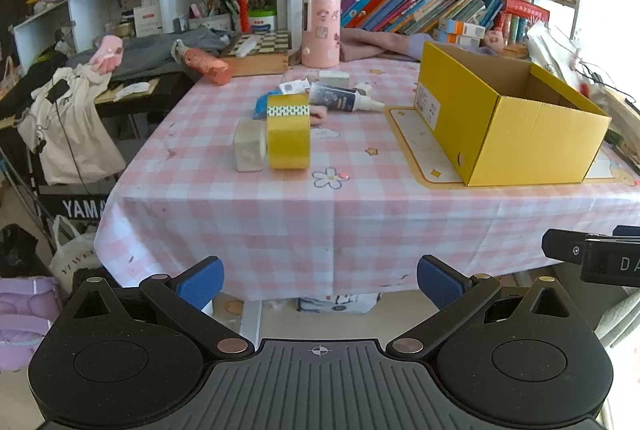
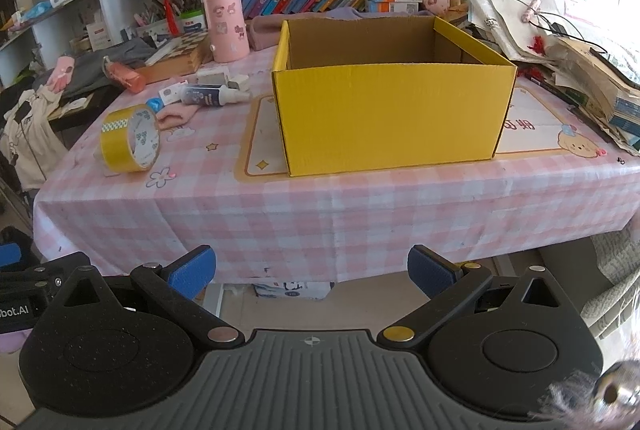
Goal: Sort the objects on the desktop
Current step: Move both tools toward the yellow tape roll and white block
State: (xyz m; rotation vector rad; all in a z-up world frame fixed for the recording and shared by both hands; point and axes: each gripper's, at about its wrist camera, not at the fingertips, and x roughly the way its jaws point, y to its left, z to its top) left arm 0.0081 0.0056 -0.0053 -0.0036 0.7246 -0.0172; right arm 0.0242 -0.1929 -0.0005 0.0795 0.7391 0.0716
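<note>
Nothing is picked up yet; sorting looks about to begin. Both claws hang off the near table edge, the left gripper (image 1: 320,282) and right gripper (image 2: 312,272) each spread wide and empty. The yellow tape roll (image 1: 289,131) stands on edge mid-frame in the left view, a small whitish roll (image 1: 250,145) touching its left side; the yellow box (image 2: 394,109) sits open, centre of the right view. Next, I'd guess, one claw reaches forward to straddle the tape.
</note>
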